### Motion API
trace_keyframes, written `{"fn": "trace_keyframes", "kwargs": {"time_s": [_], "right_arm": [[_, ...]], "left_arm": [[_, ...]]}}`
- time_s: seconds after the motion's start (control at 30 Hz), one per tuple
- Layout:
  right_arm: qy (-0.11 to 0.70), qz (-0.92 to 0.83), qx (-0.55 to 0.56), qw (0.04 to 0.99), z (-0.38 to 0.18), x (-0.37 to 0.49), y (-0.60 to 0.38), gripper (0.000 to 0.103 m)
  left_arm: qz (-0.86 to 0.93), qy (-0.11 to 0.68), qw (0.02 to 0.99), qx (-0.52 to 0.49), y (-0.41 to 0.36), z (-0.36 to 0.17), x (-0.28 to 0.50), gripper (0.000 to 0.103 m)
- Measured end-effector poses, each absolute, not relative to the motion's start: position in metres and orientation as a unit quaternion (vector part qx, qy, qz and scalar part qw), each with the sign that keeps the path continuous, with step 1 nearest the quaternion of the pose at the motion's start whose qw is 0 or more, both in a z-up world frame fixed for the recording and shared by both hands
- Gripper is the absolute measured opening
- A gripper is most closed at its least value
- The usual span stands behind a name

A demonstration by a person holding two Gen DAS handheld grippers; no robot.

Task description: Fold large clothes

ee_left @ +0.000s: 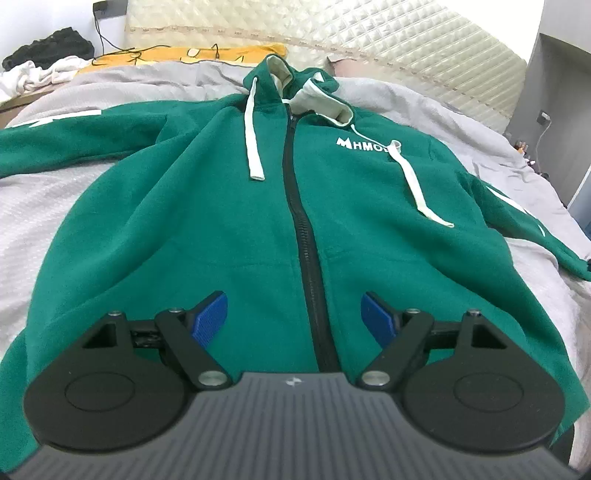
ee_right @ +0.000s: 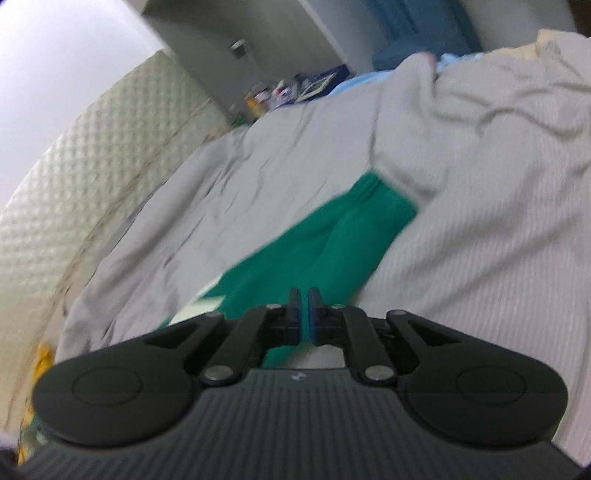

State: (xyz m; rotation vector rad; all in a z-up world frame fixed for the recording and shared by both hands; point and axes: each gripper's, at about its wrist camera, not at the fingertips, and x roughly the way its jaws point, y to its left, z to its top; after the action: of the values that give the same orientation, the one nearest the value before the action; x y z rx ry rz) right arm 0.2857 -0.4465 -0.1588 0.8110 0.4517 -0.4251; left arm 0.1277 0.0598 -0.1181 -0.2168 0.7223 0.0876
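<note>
Green fleece hoodie (ee_left: 229, 221) lay face-up and zipped on the grey bedspread (ee_left: 55, 206), hood toward twelve o'clock, sleeves spread toward nine and three. Your left gripper (ee_left: 295, 317) hovered over the hem with its jaws wide apart and nothing between them. Your right gripper (ee_right: 304, 314) had its jaws nearly together over the sleeve (ee_right: 332, 236); through the motion blur, whether they pinched cloth could not be told. Judged from this layout, folding had barely begun; the next move called for carrying that three o'clock sleeve across the chest.

Grey-sheeted bed (ee_left: 424, 110), quilted cream headboard (ee_left: 369, 40), white wall (ee_left: 48, 22)
</note>
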Motion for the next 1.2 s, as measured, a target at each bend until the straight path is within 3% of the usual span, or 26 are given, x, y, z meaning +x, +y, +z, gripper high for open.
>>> {"fn": "trace_keyframes", "kwargs": {"time_s": [0.07, 0.1, 0.13, 0.17, 0.33, 0.67, 0.73, 0.97, 1.1, 1.17, 1.2], "right_arm": [[0.224, -0.186, 0.385, 0.876, -0.159, 0.281, -0.436, 0.040], [0.225, -0.176, 0.392, 0.875, -0.160, 0.280, -0.433, 0.070], [0.223, -0.162, 0.408, 0.870, -0.161, 0.279, -0.432, 0.090], [0.222, -0.153, 0.426, 0.863, -0.163, 0.277, -0.431, 0.092], [0.231, -0.141, 0.532, 0.803, -0.192, 0.278, -0.430, 0.090], [0.191, -0.106, 0.488, 0.845, -0.211, 0.325, -0.441, 0.093], [0.178, -0.096, 0.475, 0.856, -0.213, 0.334, -0.449, 0.089], [0.131, -0.097, 0.527, 0.834, -0.225, 0.365, -0.491, 0.088], [0.146, -0.138, 0.509, 0.837, -0.222, 0.382, -0.514, 0.048], [0.162, -0.159, 0.486, 0.844, -0.220, 0.391, -0.526, 0.035], [0.172, -0.173, 0.475, 0.845, -0.219, 0.395, -0.531, 0.018]], "left_arm": [[0.043, 0.351, 0.930, -0.105, 0.060, -0.118, 0.123, 0.083], [0.044, 0.350, 0.930, -0.106, 0.060, -0.118, 0.121, 0.083], [0.044, 0.350, 0.929, -0.107, 0.060, -0.118, 0.119, 0.083], [0.045, 0.350, 0.929, -0.107, 0.060, -0.118, 0.118, 0.083], [0.051, 0.347, 0.931, -0.104, 0.059, -0.117, 0.116, 0.083], [0.067, 0.360, 0.924, -0.108, 0.063, -0.129, 0.125, 0.083], [0.067, 0.360, 0.924, -0.109, 0.063, -0.130, 0.128, 0.083], [0.062, 0.359, 0.925, -0.109, 0.062, -0.133, 0.134, 0.083], [0.060, 0.363, 0.923, -0.117, 0.064, -0.136, 0.142, 0.083], [0.060, 0.366, 0.921, -0.120, 0.065, -0.138, 0.146, 0.083], [0.059, 0.367, 0.920, -0.122, 0.066, -0.139, 0.147, 0.083]]}}
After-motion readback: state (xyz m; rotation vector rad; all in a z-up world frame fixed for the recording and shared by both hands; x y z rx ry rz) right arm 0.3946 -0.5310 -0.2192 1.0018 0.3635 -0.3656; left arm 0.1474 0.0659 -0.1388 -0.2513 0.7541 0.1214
